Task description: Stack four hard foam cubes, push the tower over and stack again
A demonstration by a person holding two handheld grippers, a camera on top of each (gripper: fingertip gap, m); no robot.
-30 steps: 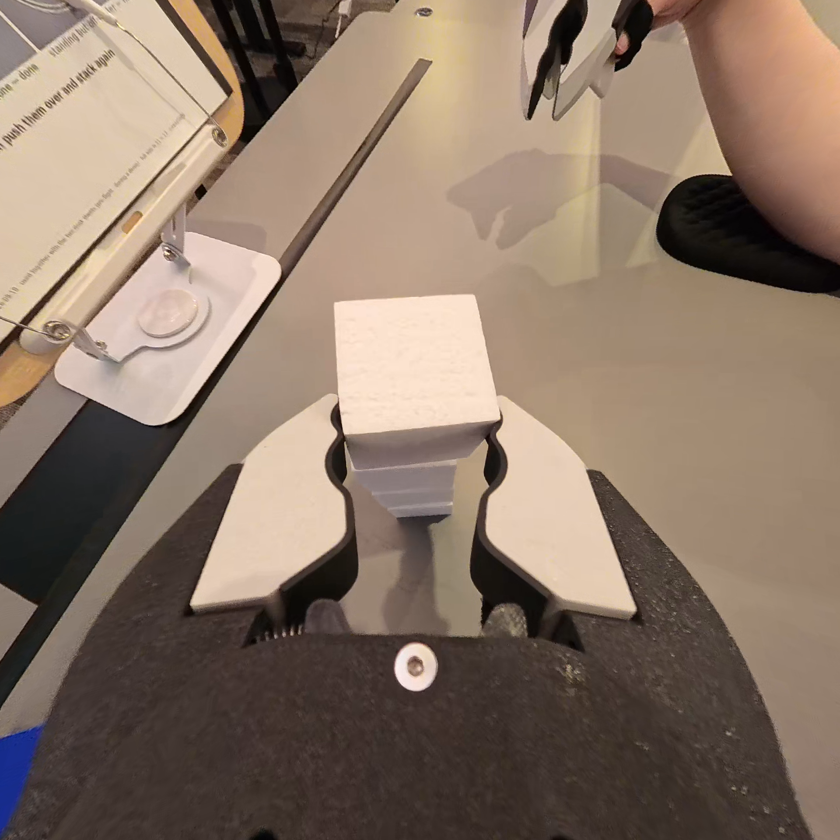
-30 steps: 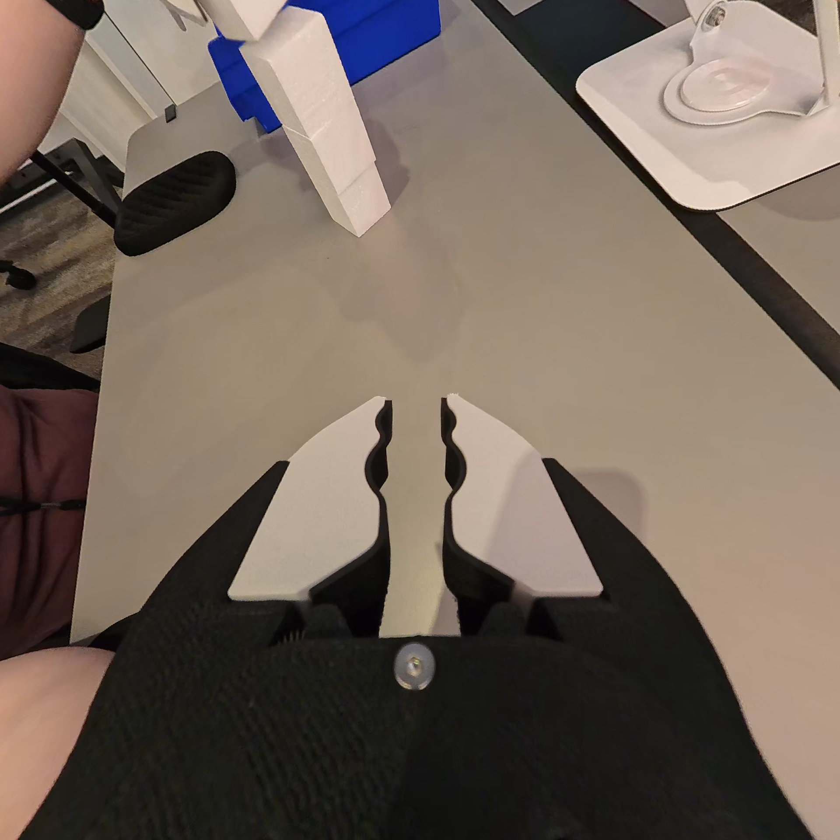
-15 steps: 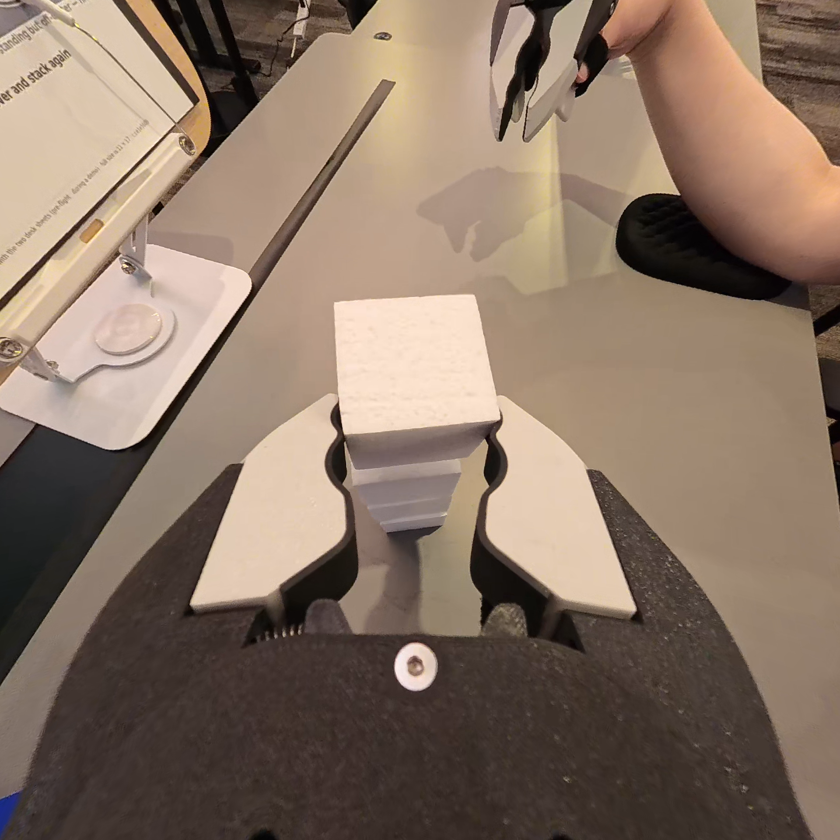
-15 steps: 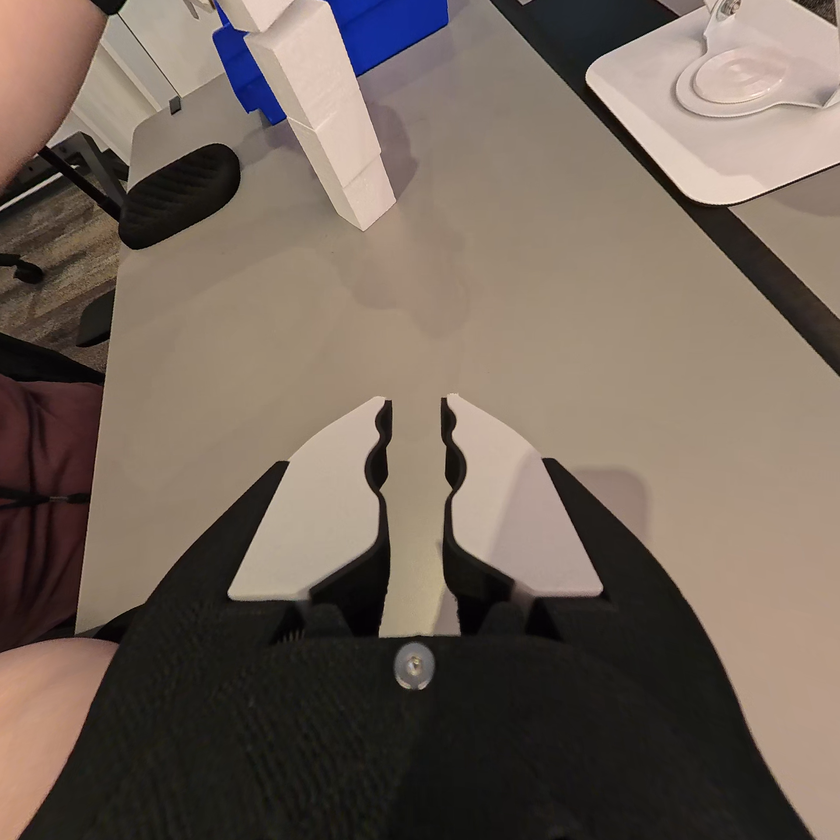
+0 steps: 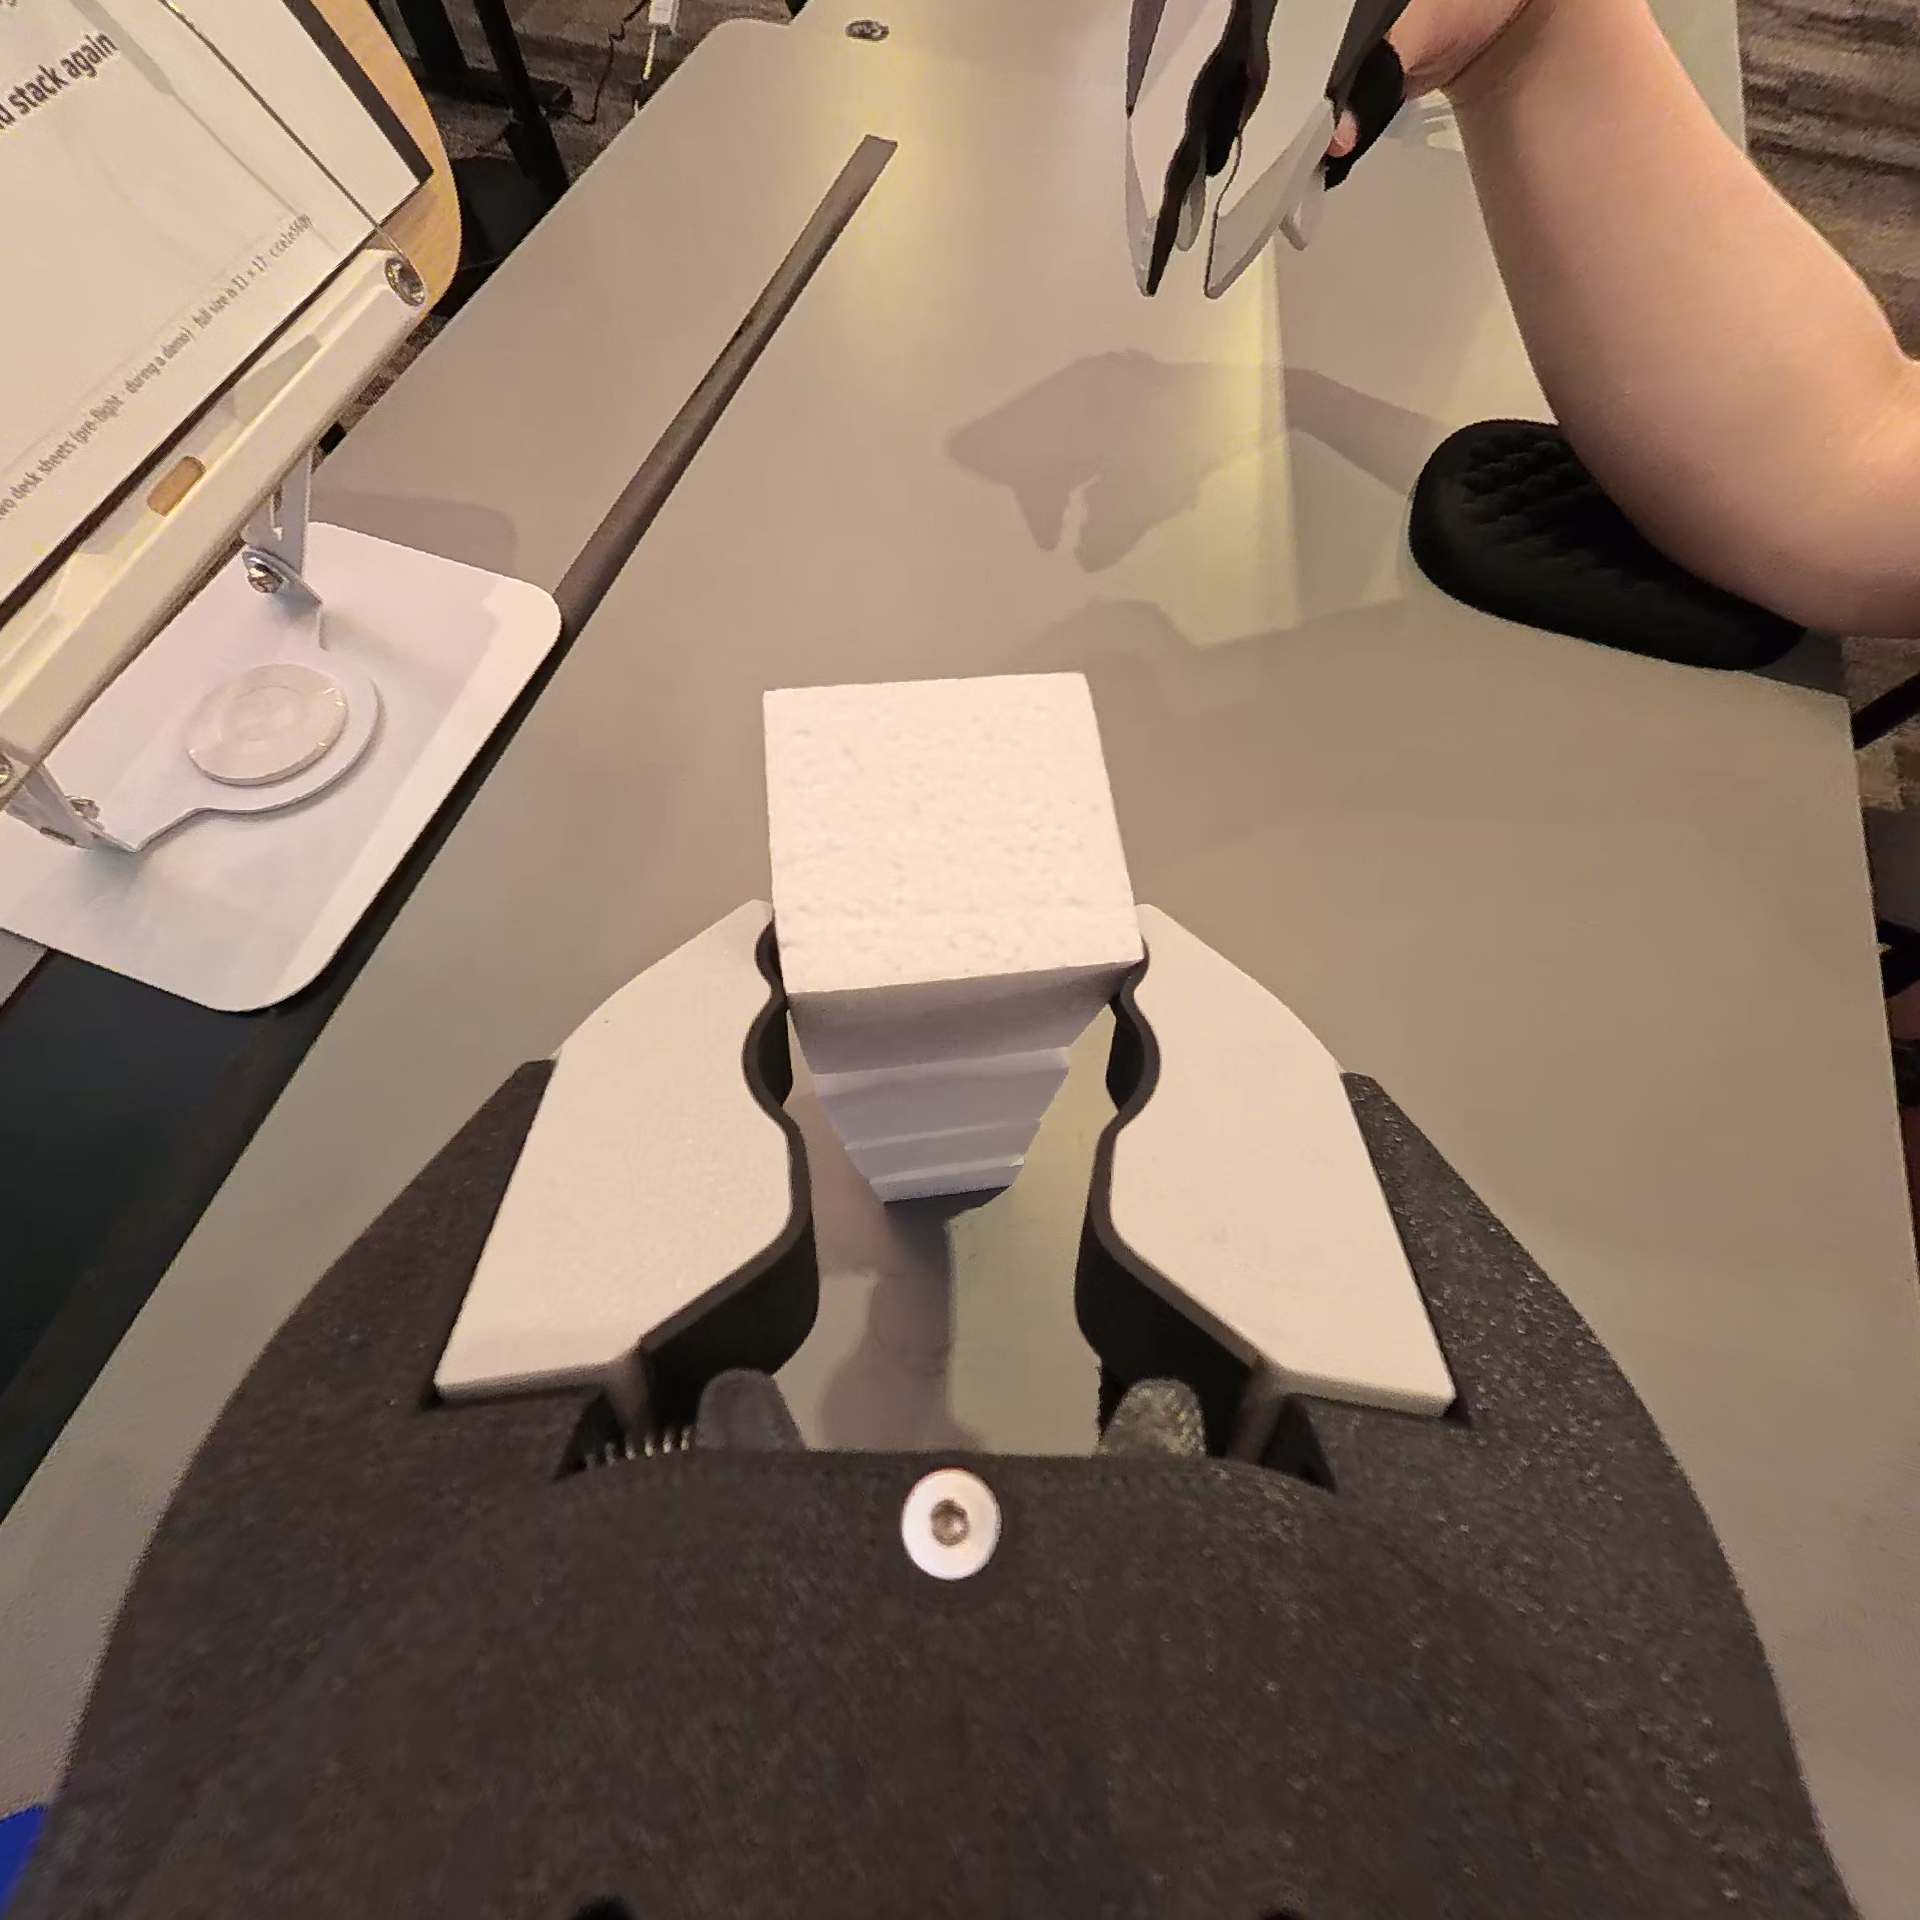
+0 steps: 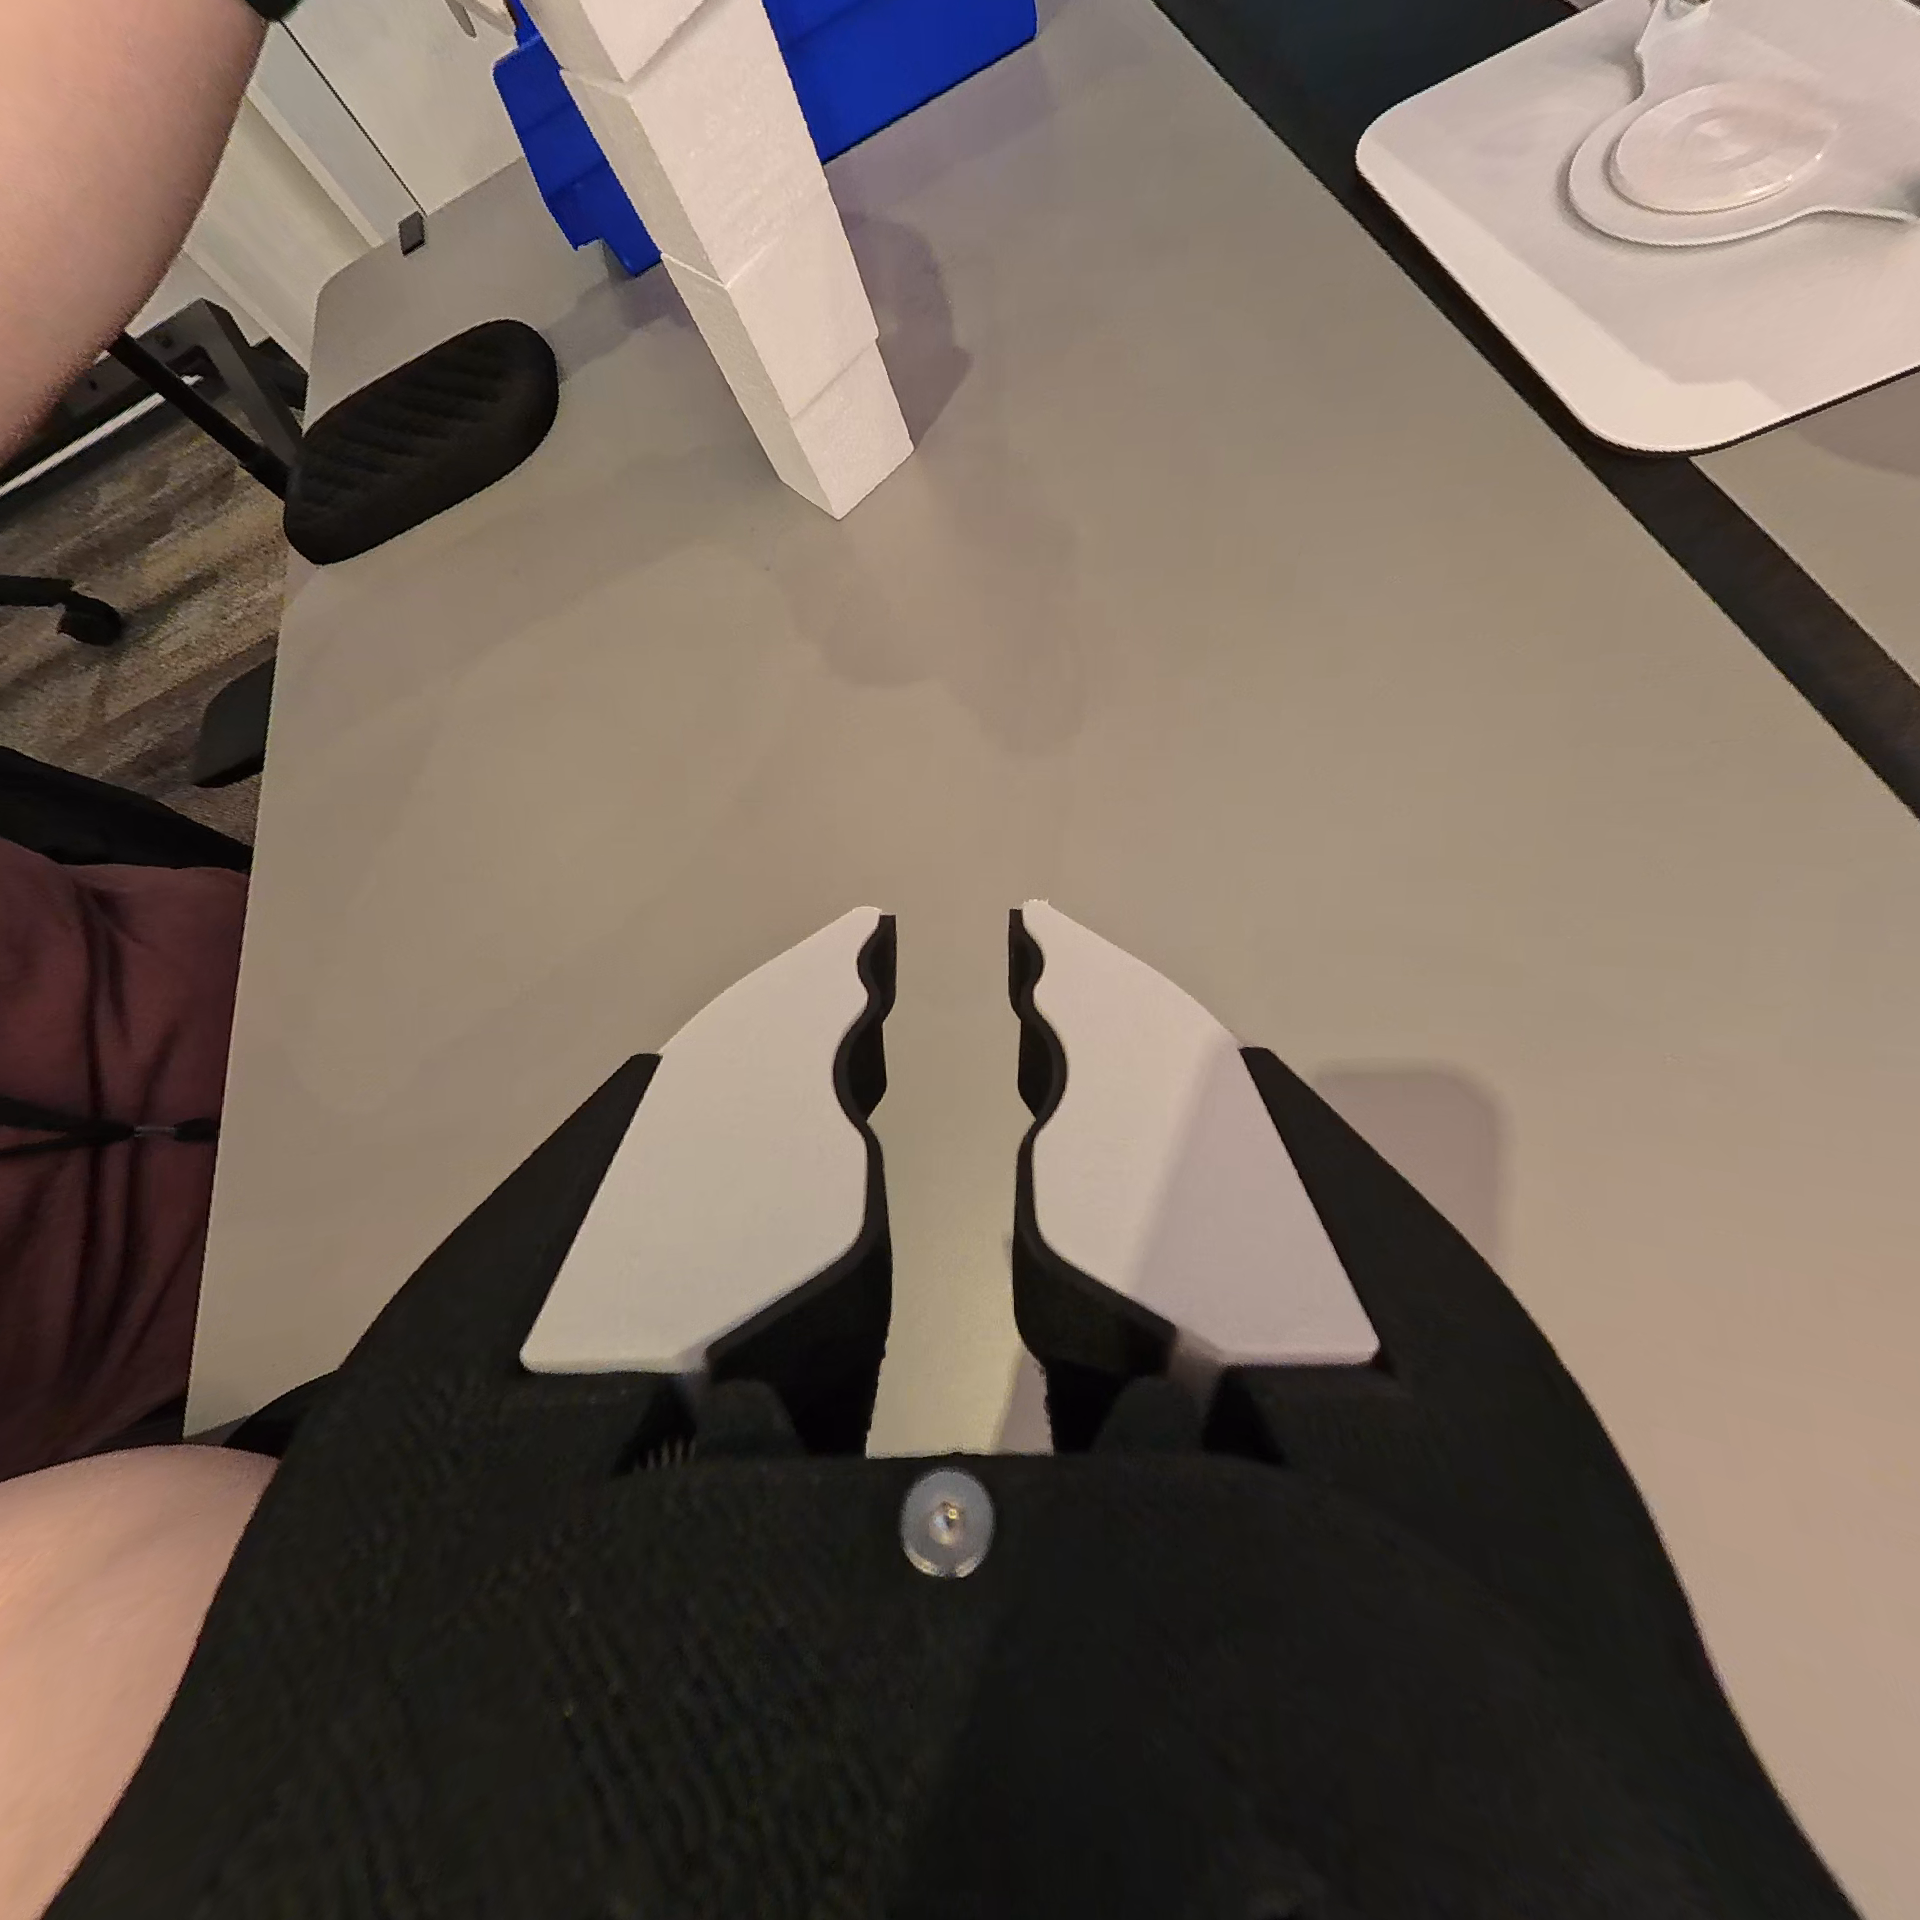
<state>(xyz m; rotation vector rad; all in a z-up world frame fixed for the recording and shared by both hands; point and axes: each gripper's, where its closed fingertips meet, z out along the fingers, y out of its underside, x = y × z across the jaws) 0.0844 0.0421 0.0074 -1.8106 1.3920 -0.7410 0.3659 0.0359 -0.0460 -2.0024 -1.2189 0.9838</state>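
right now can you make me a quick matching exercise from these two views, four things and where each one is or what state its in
Things:
1. top foam cube
2. right gripper
3. blue bin
4. black pad

States or places:
a. under the person's forearm
b. behind the foam tower
c. between the left gripper's fingers
d. slightly parted, holding nothing, over bare table

Pairs: 1-c, 2-d, 3-b, 4-a

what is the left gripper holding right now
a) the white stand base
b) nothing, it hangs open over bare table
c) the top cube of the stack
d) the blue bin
c: the left gripper has its jaws closed against both sides of the top cube, which sits on the stack.
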